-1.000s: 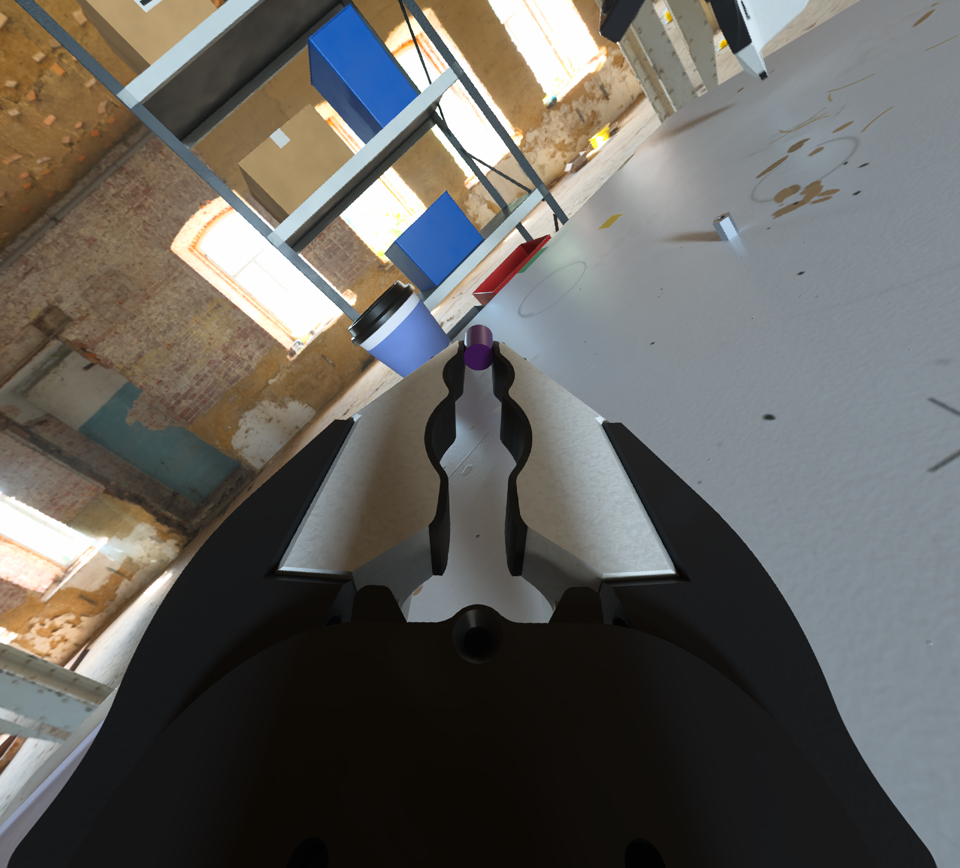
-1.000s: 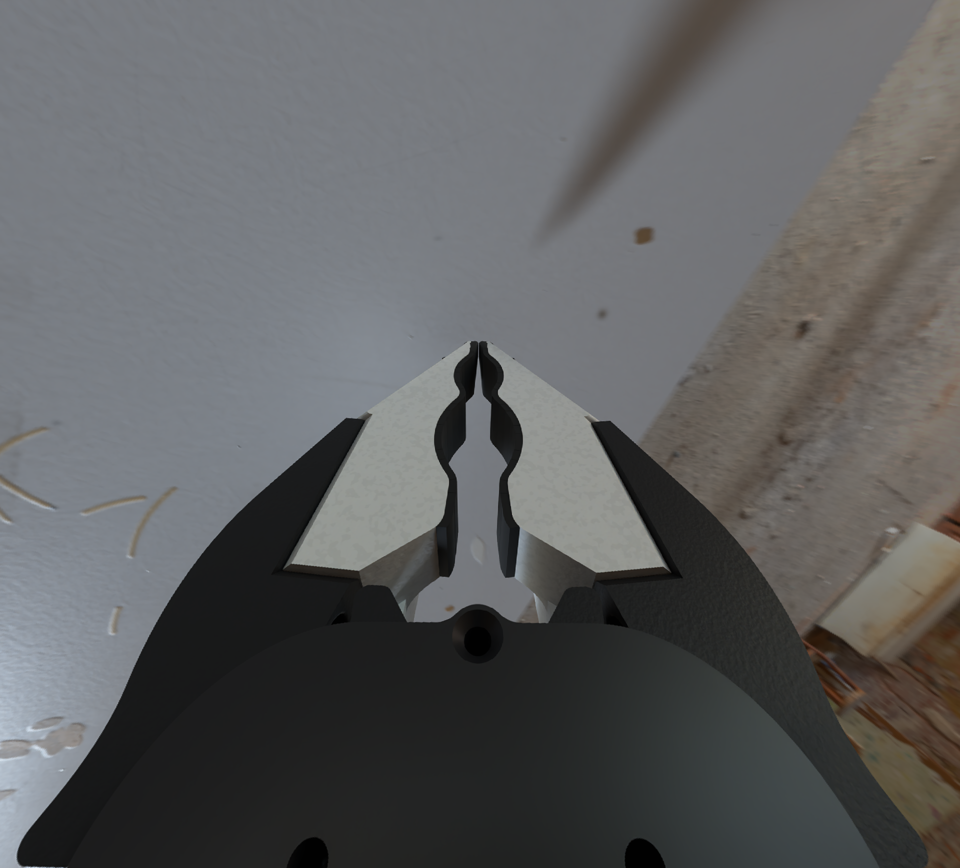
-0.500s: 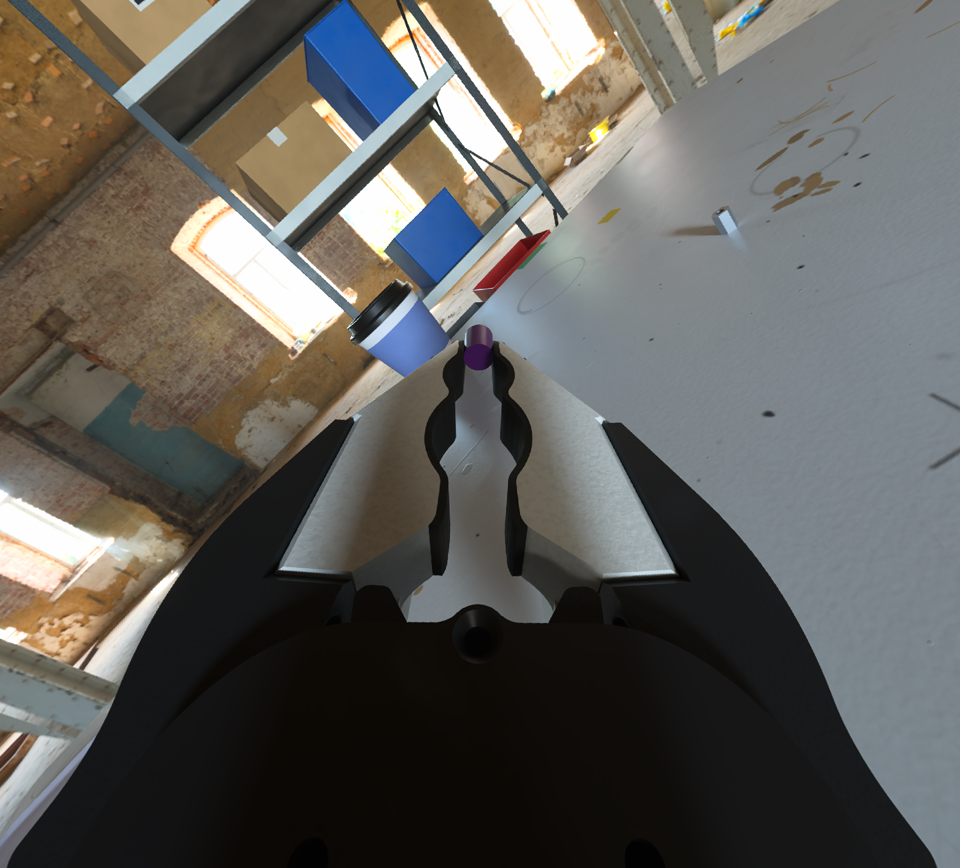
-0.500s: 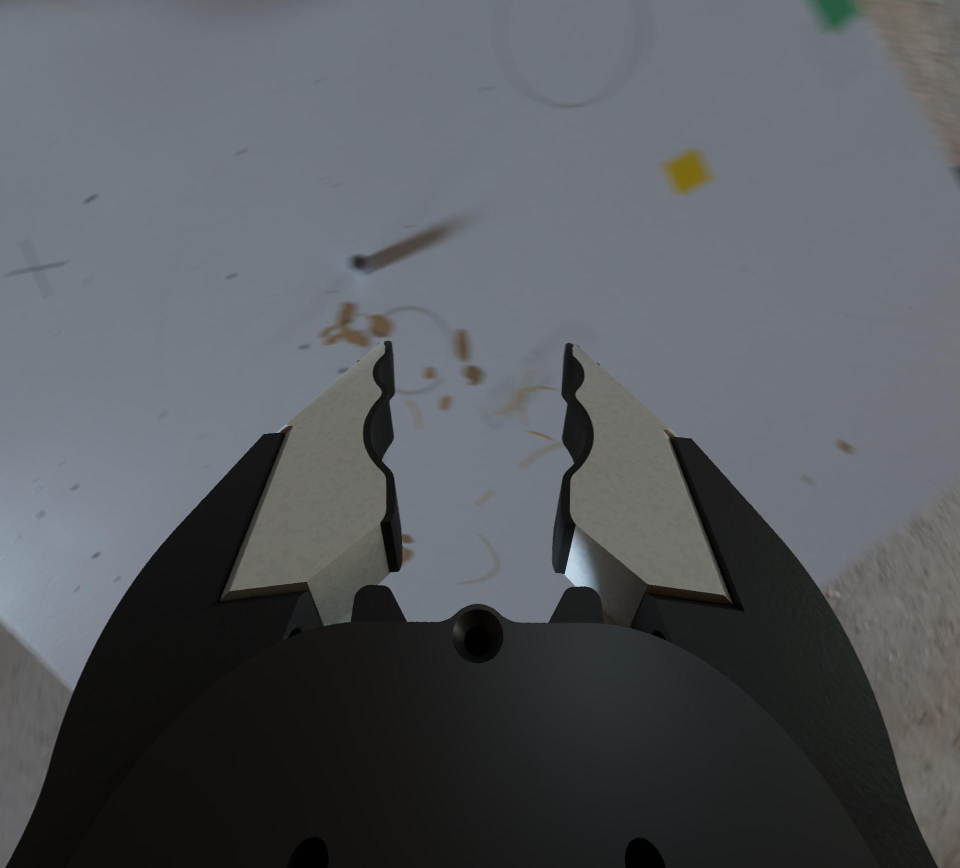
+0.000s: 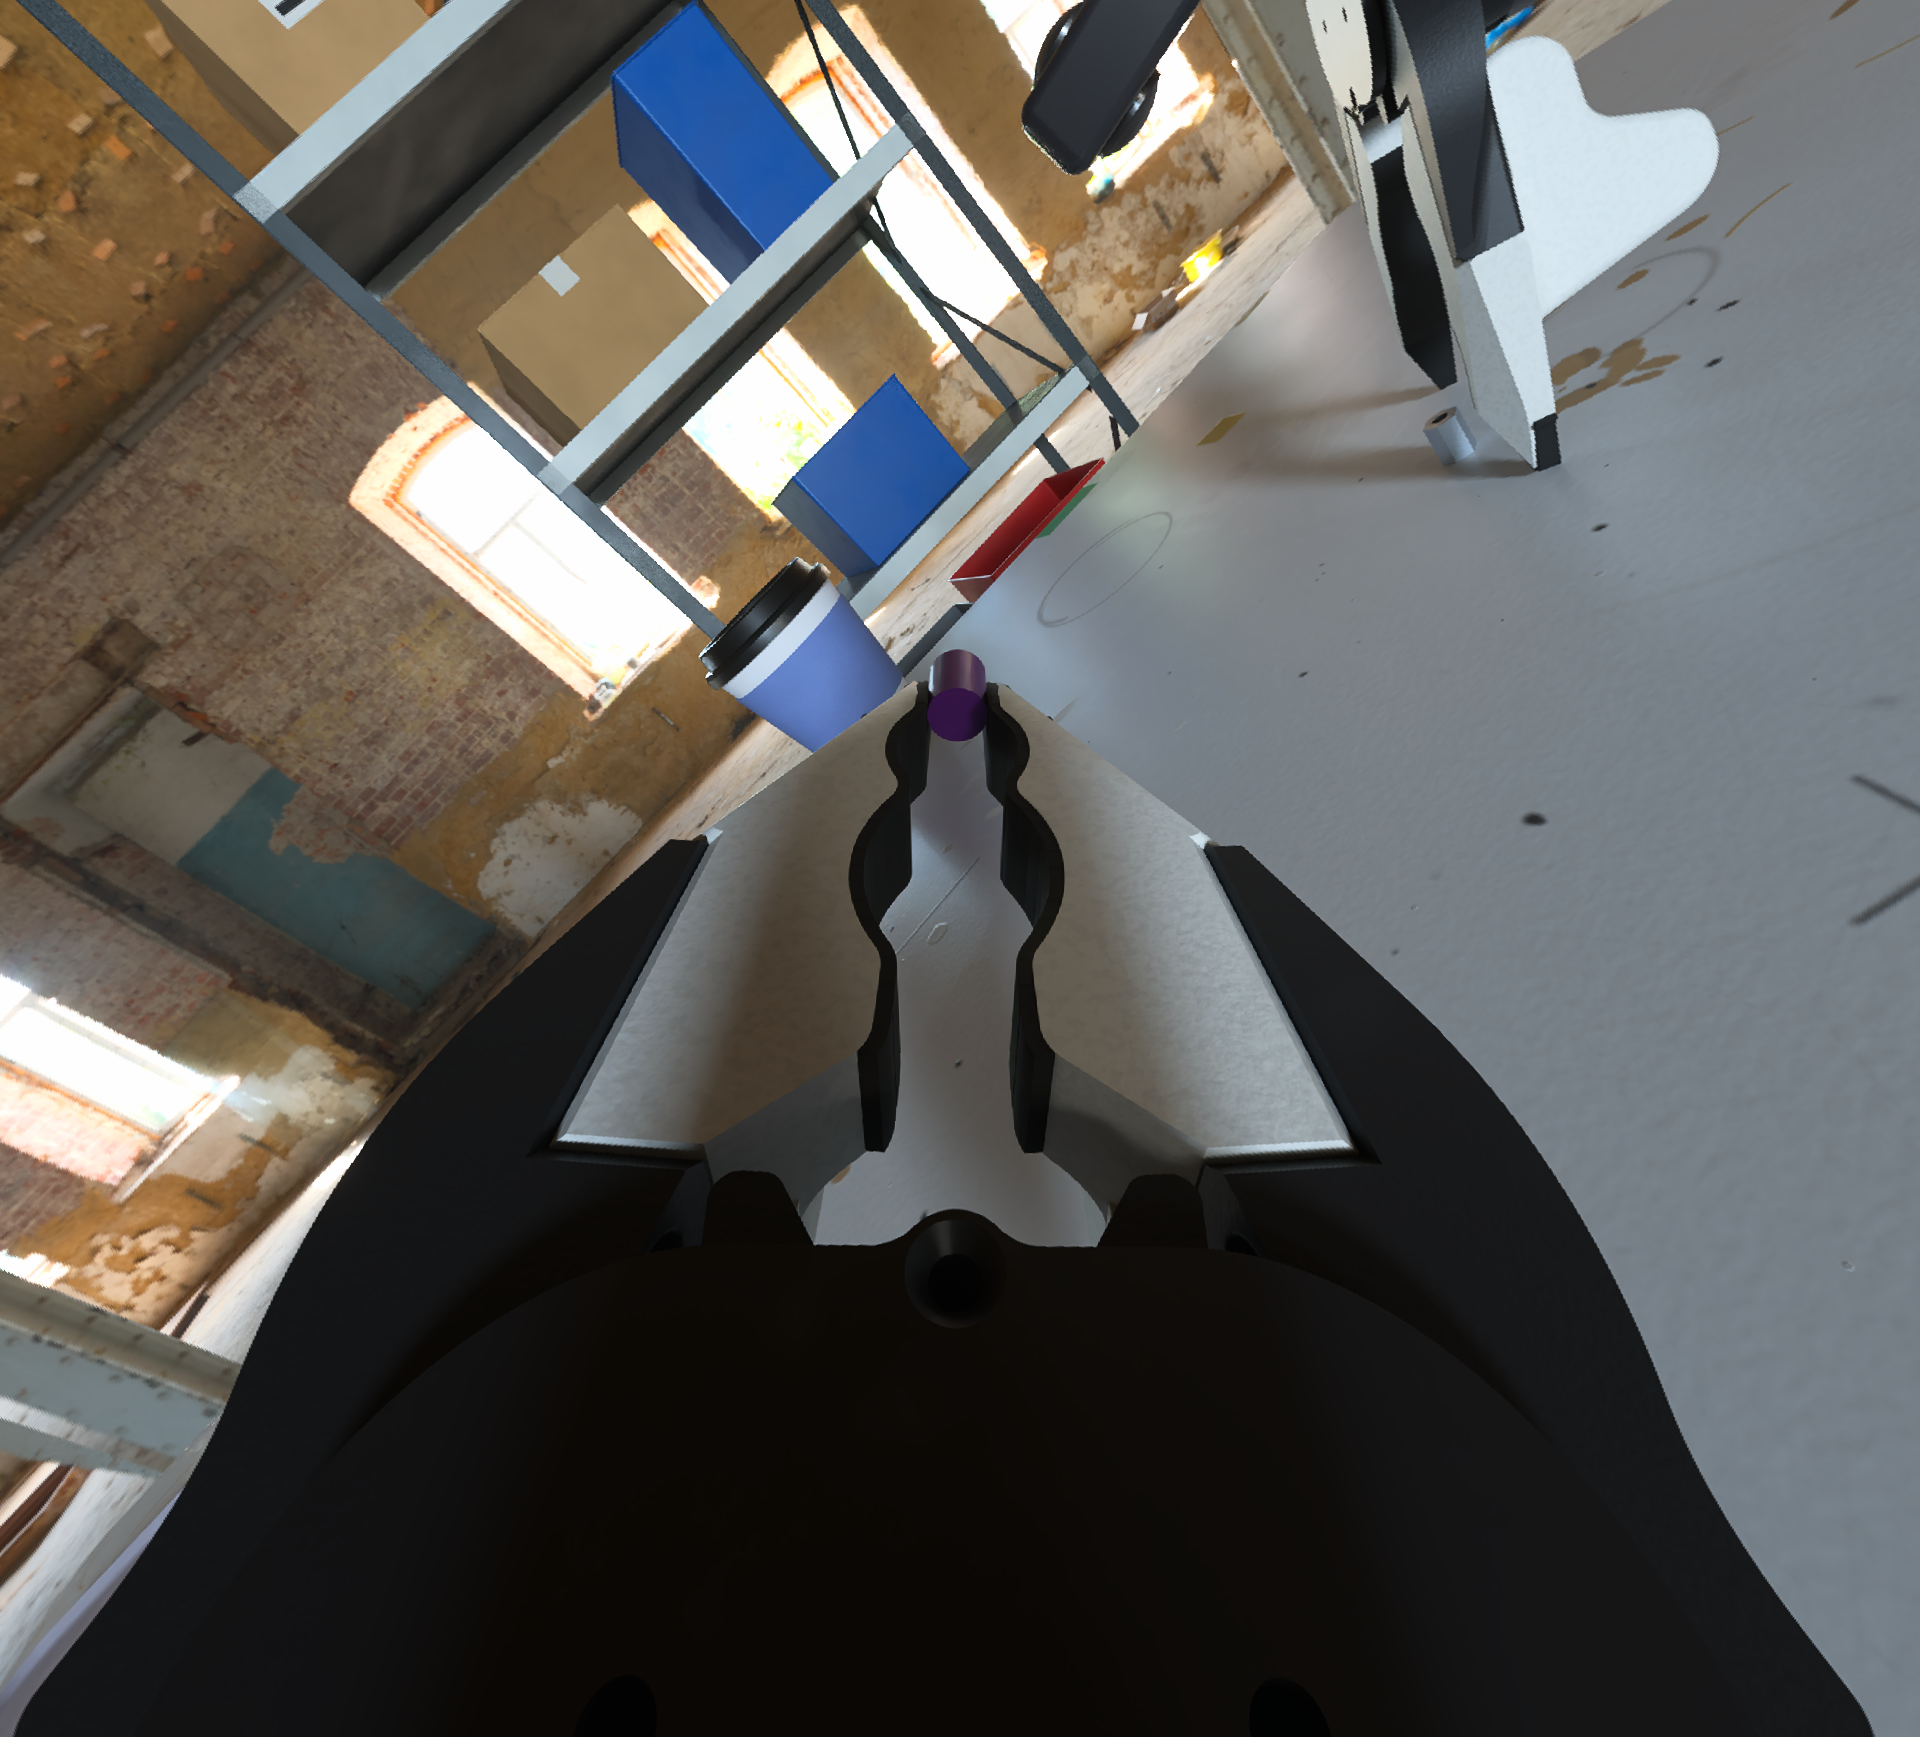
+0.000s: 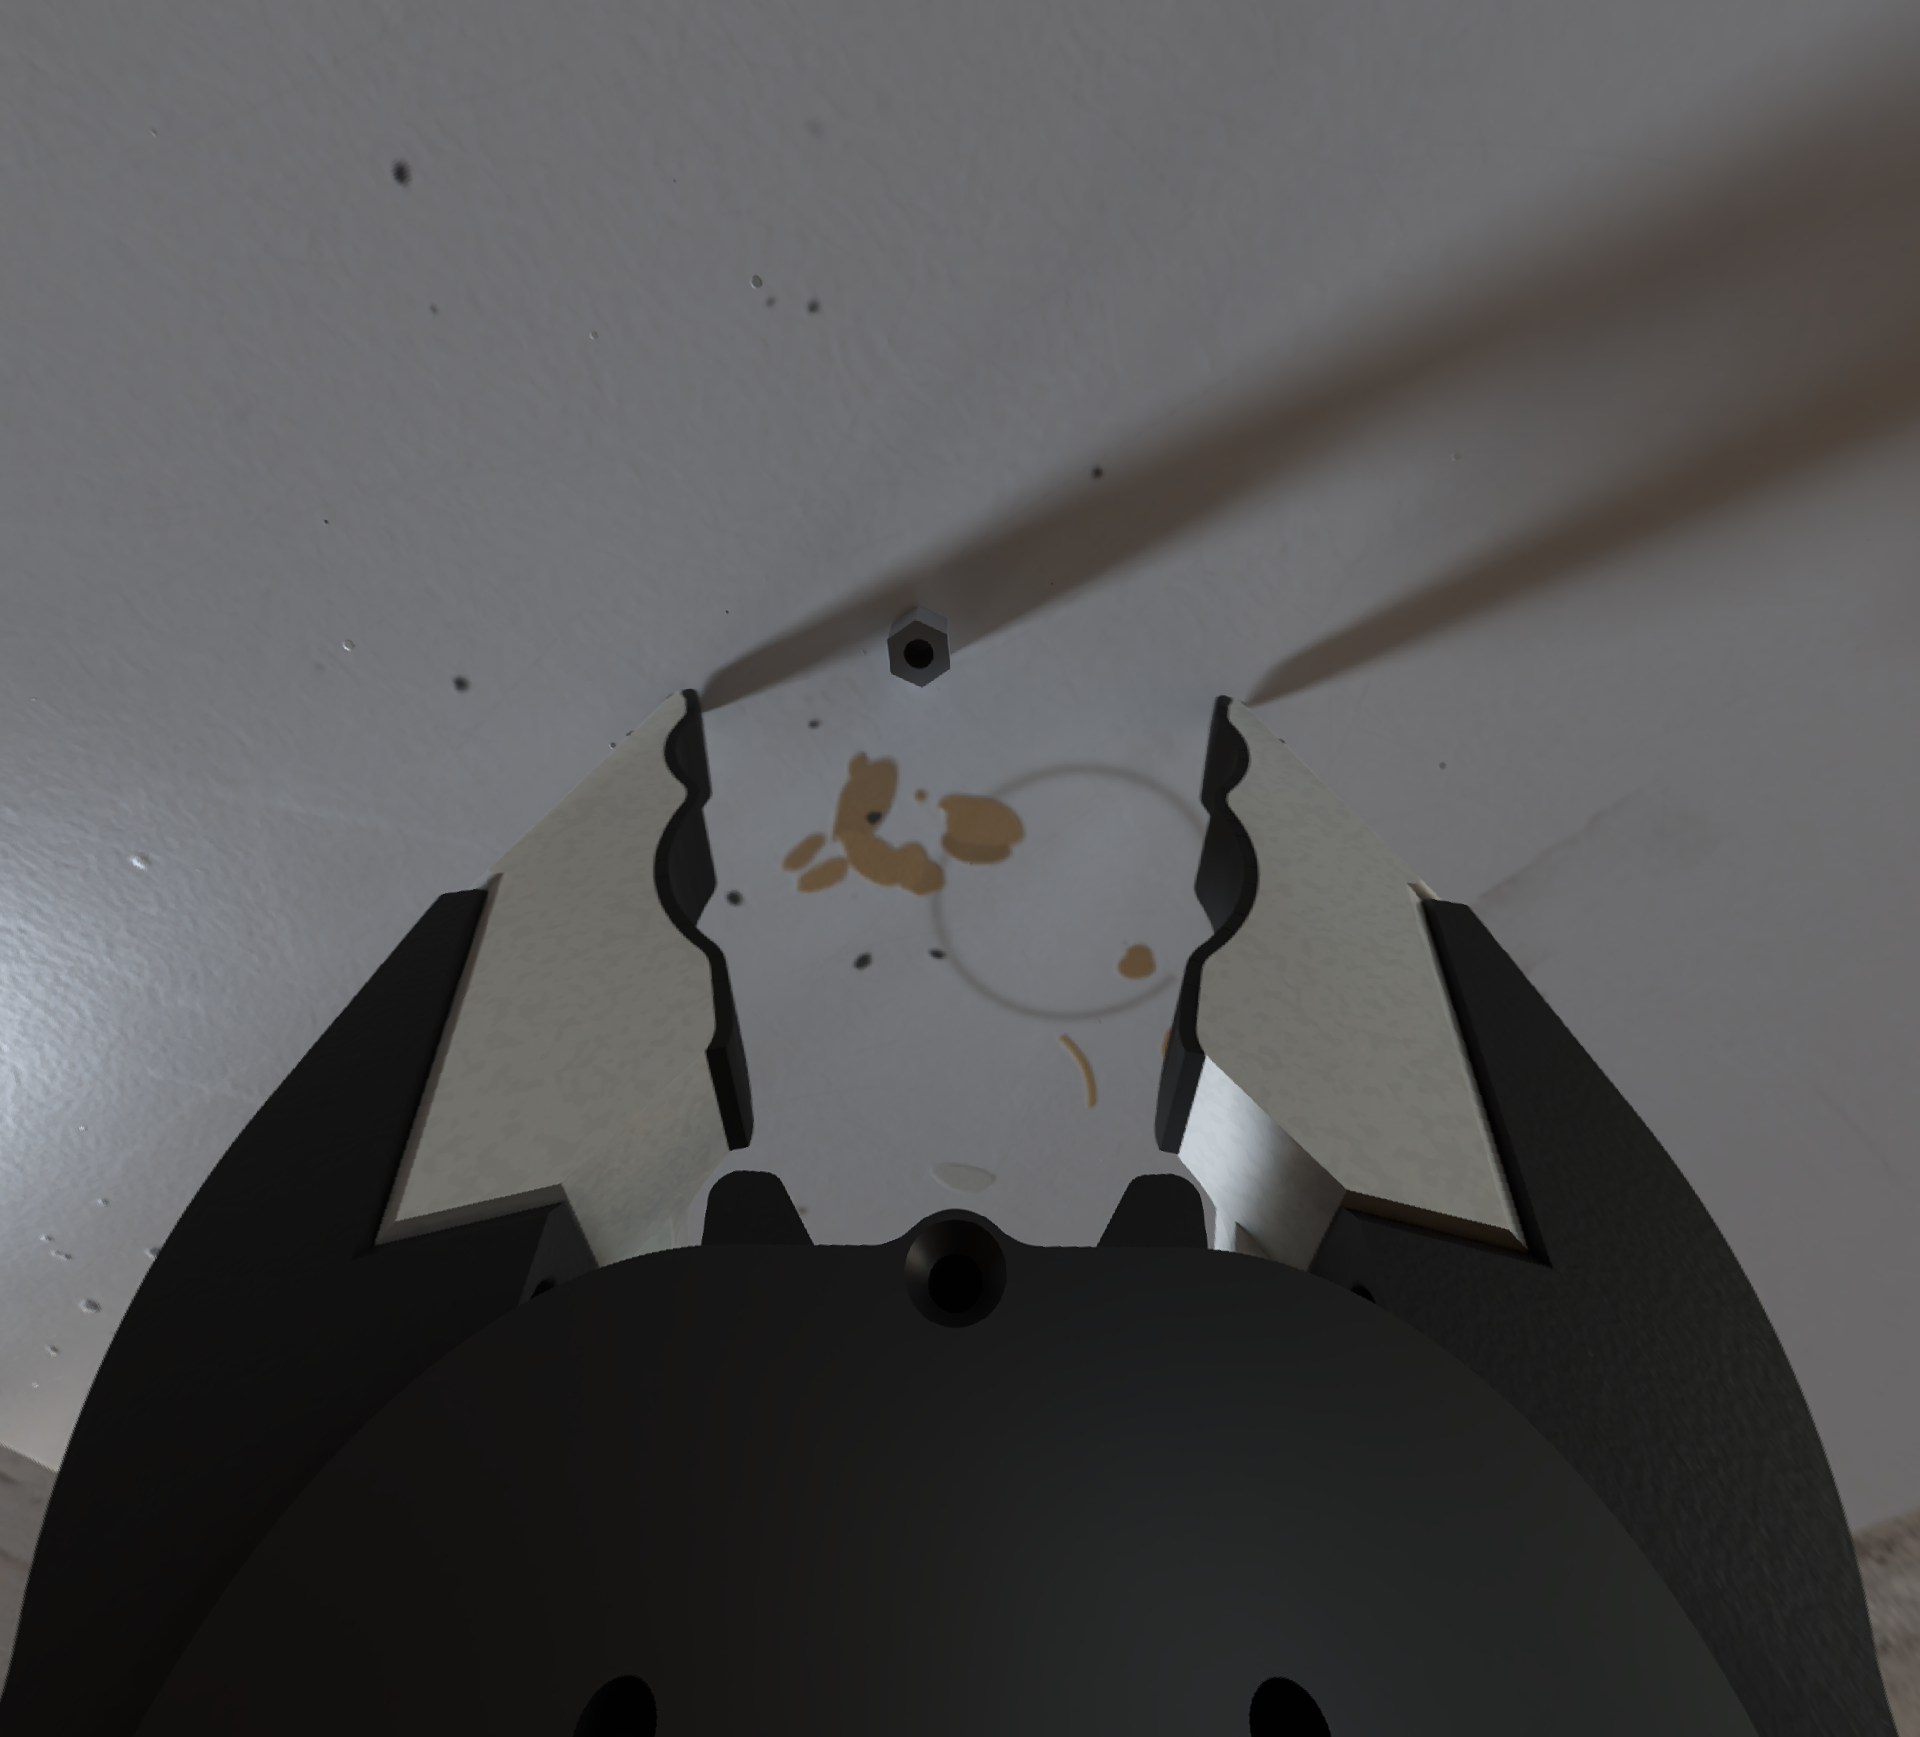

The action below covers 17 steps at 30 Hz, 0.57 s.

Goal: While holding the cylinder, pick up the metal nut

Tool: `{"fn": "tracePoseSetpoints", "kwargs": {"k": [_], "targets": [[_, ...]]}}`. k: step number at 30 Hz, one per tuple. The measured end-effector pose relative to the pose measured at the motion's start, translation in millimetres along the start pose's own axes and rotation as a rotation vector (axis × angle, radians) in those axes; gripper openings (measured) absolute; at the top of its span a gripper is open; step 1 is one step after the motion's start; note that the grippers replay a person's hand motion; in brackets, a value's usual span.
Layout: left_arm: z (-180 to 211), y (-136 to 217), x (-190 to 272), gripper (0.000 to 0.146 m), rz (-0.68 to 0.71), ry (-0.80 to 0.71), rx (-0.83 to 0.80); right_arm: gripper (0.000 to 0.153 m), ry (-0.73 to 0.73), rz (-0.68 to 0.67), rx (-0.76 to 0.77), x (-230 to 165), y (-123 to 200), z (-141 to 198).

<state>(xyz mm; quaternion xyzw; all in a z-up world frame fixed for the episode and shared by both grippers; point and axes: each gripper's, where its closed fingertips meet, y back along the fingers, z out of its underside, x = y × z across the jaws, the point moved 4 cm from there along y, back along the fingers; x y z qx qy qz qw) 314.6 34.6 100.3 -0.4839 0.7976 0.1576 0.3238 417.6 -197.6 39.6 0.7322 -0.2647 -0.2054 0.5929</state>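
A smooth purple cylinder is pinched at the tips of the left gripper. The small hexagonal metal nut is seen just beyond the widely spread right gripper, on the matte grey table.

Bare table is seen on all sides of the nut, which lies just beyond the wide-apart fingertips of the right gripper; farther off, a cup and shelving stand at the table's far edge
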Motion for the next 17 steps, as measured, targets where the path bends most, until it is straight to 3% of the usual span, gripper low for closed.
{"fn": "tracePoseSetpoints", "kwargs": {"k": [3,5,6,9,10,14,17], "targets": [[0,0,1,0.009,0.005,-0.005,0.000,0.110,0.019,-0.016,0.024,-4,-3,-1],[0,-1,2,0.009,0.008,-0.011,-0.001,0.108,0.051,-0.020,0.046,-7,-1,-5],[0,-1,3,0.009,0.010,-0.015,-0.002,0.094,0.075,-0.013,0.059,-7,0,-6],[0,-2,3,0.009,0.010,-0.023,-0.004,0.023,0.104,-0.001,0.085,-6,3,-7],[0,-1,3,0.009,0.009,-0.023,-0.003,0.010,0.097,-0.008,0.080,-4,3,-7],[0,-1,3,0.009,0.006,-0.024,-0.004,0.010,0.145,0.094,0.032,6,11,0],[0,-1,4,0.009,0.006,-0.028,-0.005,0.010,0.198,0.214,0.090,12,45,-4]]}}
